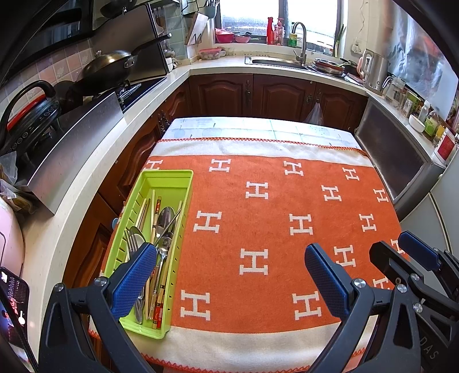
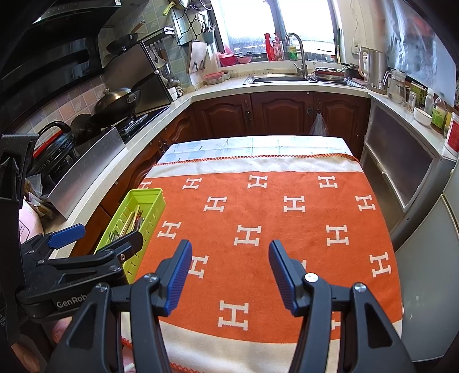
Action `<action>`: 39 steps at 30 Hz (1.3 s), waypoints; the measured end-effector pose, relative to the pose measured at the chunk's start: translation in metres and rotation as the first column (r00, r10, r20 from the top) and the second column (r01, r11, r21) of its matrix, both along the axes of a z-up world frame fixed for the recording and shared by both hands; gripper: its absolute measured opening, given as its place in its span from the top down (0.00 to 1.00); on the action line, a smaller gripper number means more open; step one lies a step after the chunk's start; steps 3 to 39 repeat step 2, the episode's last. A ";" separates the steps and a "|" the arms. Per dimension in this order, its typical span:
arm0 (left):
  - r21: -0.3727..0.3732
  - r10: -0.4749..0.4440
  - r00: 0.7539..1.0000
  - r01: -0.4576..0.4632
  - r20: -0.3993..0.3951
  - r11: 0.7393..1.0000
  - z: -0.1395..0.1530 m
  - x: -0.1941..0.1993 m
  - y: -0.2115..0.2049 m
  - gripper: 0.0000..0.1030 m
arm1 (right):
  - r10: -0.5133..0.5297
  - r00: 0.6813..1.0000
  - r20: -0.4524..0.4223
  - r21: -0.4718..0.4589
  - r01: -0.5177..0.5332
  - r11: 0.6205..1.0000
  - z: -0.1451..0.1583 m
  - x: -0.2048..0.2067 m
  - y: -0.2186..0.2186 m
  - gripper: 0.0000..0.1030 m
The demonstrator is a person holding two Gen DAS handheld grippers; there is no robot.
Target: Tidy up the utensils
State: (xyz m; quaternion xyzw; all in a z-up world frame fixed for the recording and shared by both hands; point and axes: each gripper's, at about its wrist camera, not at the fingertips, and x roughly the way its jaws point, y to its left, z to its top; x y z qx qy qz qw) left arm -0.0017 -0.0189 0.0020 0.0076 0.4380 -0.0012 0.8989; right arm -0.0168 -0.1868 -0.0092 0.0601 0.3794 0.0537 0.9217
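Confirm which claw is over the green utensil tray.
The left claw: one of its blue pads overlaps the green utensil tray. The right claw, also open, sits over bare orange blanket.

Light: bright daylight from the window (image 1: 278,17) behind the sink, blown out to white in both views.
Glare: pale sheen on the worktop (image 2: 275,83) below that window.
Shadows: soft, faint under my fingers (image 2: 179,275).
Focus: sharp, no motion blur.
Distortion: strong fisheye bending, black corners far from the window.
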 end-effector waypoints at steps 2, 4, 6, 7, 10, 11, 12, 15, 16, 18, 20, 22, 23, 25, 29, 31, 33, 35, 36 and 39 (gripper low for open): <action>0.001 0.001 1.000 -0.001 -0.003 1.000 -0.001 -0.001 0.000 0.01 | 0.000 1.000 0.000 0.000 0.000 1.000 0.001 0.001 -0.001 0.45; 0.001 0.001 1.000 -0.001 -0.003 1.000 -0.001 -0.001 0.000 0.01 | 0.000 1.000 0.000 0.000 0.000 1.000 0.001 0.001 -0.001 0.45; 0.001 0.001 1.000 -0.001 -0.003 1.000 -0.001 -0.001 0.000 0.01 | 0.000 1.000 0.000 0.000 0.000 1.000 0.001 0.001 -0.001 0.45; 0.001 0.001 1.000 -0.001 -0.003 1.000 -0.001 -0.001 0.000 0.01 | 0.000 1.000 0.000 0.000 0.000 1.000 0.001 0.001 -0.001 0.45; 0.001 0.001 1.000 -0.001 -0.003 1.000 -0.001 -0.001 0.000 0.01 | 0.000 1.000 0.000 0.000 0.000 1.000 0.001 0.001 -0.001 0.45; 0.001 0.001 1.000 -0.001 -0.003 1.000 -0.001 -0.001 0.000 0.01 | 0.000 1.000 0.000 0.000 0.000 1.000 0.001 0.001 -0.001 0.45; 0.001 0.001 1.000 -0.001 -0.003 1.000 -0.001 -0.001 0.000 0.01 | 0.000 1.000 0.000 0.000 0.000 1.000 0.001 0.001 -0.001 0.45; 0.001 0.001 1.000 -0.001 -0.003 1.000 -0.001 -0.001 0.000 0.01 | 0.000 1.000 0.000 0.000 0.000 1.000 0.001 0.001 -0.001 0.45; 0.001 0.001 1.000 -0.001 -0.003 1.000 -0.001 -0.001 0.000 0.01 | 0.000 1.000 0.000 0.000 0.000 1.000 0.001 0.001 -0.001 0.45; 0.001 0.001 1.000 -0.001 -0.003 1.000 -0.001 -0.001 0.000 0.01 | 0.000 1.000 0.000 0.000 0.000 1.000 0.001 0.001 -0.001 0.45; 0.001 0.001 1.000 -0.001 -0.003 1.000 -0.001 -0.001 0.000 0.01 | 0.000 1.000 0.000 0.000 0.000 1.000 0.001 0.001 -0.001 0.45; 0.001 0.001 1.000 -0.001 -0.003 1.000 -0.001 -0.001 0.000 0.01 | 0.000 1.000 0.000 0.000 0.000 1.000 0.001 0.001 -0.001 0.45; 0.001 0.001 1.000 -0.001 -0.003 1.000 -0.001 -0.001 0.000 0.01 | 0.000 1.000 0.000 0.000 0.000 1.000 0.001 0.001 -0.001 0.45; 0.001 0.001 1.000 -0.001 -0.003 1.000 -0.001 -0.001 0.000 0.01 | 0.000 1.000 0.000 0.000 0.000 1.000 0.001 0.001 -0.001 0.45; 0.001 0.001 1.000 -0.001 -0.003 1.000 -0.001 -0.001 0.000 0.01 | 0.000 1.000 0.000 0.000 0.000 1.000 0.001 0.001 -0.001 0.45; 0.001 0.001 1.000 -0.001 -0.003 1.000 -0.001 -0.001 0.000 0.01 | 0.000 1.000 0.000 0.000 0.000 1.000 0.001 0.001 -0.001 0.45; 0.001 0.001 1.000 -0.001 -0.003 1.000 -0.001 -0.001 0.000 0.01 | 0.000 1.000 0.000 0.000 0.000 1.000 0.001 0.001 -0.001 0.45; 0.001 0.001 1.000 -0.001 -0.003 1.000 -0.001 -0.001 0.000 0.01 | 0.000 1.000 0.000 0.000 0.000 1.000 0.001 0.001 -0.001 0.45; 0.001 0.001 1.000 -0.001 -0.003 1.000 -0.001 -0.001 0.000 0.01 | 0.000 1.000 0.000 0.000 0.000 1.000 0.001 0.001 -0.001 0.45; 0.001 0.001 1.000 -0.001 -0.003 1.000 -0.001 -0.001 0.000 0.01 | 0.000 1.000 0.000 0.000 0.000 1.000 0.001 0.001 -0.001 0.45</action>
